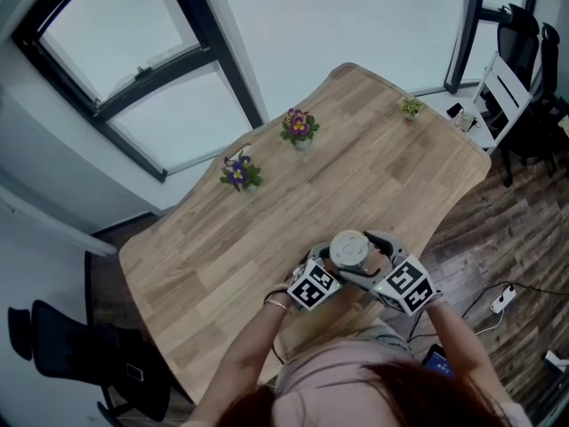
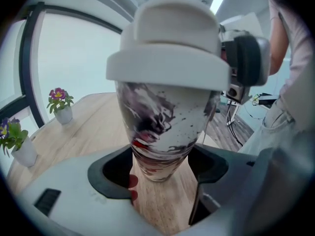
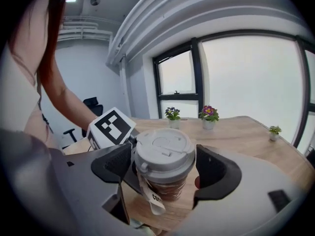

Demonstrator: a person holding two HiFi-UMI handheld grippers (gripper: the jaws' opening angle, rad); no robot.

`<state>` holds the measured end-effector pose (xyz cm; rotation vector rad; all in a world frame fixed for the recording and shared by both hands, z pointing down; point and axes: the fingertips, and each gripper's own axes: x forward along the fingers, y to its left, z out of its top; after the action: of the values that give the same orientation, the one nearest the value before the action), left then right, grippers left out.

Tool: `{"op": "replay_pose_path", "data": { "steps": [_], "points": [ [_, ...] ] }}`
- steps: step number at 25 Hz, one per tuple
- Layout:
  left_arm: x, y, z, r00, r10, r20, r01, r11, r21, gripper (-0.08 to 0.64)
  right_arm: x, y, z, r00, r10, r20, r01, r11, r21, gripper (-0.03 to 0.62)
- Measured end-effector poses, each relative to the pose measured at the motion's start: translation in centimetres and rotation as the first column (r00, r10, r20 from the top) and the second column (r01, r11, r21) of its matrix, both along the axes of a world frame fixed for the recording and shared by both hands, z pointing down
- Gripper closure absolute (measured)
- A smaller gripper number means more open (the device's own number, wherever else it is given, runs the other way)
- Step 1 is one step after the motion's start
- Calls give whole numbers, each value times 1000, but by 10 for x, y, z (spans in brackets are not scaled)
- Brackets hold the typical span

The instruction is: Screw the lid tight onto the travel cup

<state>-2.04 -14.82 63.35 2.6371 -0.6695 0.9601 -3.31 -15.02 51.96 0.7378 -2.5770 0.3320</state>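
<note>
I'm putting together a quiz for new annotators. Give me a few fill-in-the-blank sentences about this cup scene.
1. The right gripper has its jaws closed on the ___.
2. The left gripper holds the travel cup by its ___ part.
3. ___ potted plants stand on the wooden table.
Missing words: lid; lower; Three.

Matt plastic lid (image 1: pixel 348 249), grained wooden table (image 1: pixel 267 229)

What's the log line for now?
left gripper: jaws on travel cup | right gripper: jaws on lid | lid atop travel cup
</note>
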Motion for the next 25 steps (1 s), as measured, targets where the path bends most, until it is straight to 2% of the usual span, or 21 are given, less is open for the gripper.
{"op": "replay_pose_path", "data": {
  "steps": [4,6,9,12,15,17,20,23,25],
  "points": [
    [3,0,-2,999,39,-5,-39,999,7,212,0,-1,2,992,-112,-50,112,994,1,222],
    [3,-1,-1,1000,26,-11,-26,1000,13,212,-1,0,1,993,-107,-40,108,994,19,222],
    [2,0,0,1000,-27,-2,27,1000,11,212,1,-1,-2,1000,-7,1,7,998,55,222],
    [3,-2,-2,996,-88,-2,88,996,28,212,3,-2,-2,991,128,36,-131,988,78,224],
    [3,-3,-2,993,-116,-5,116,993,36,212,5,-2,0,982,178,55,-182,981,72,224],
    [4,-3,-1,996,-85,-7,86,996,35,212,5,-1,1,989,139,47,-141,989,41,224],
    [6,0,-1,1000,-7,-1,7,1000,25,212,5,1,4,1000,20,-4,-20,1000,18,222],
    [7,0,0,999,39,1,-39,999,22,212,2,2,5,993,-102,-57,103,995,18,221],
    [8,0,0,999,39,-3,-39,999,20,212,0,1,4,989,-130,-64,132,991,23,221]
  ]
}}
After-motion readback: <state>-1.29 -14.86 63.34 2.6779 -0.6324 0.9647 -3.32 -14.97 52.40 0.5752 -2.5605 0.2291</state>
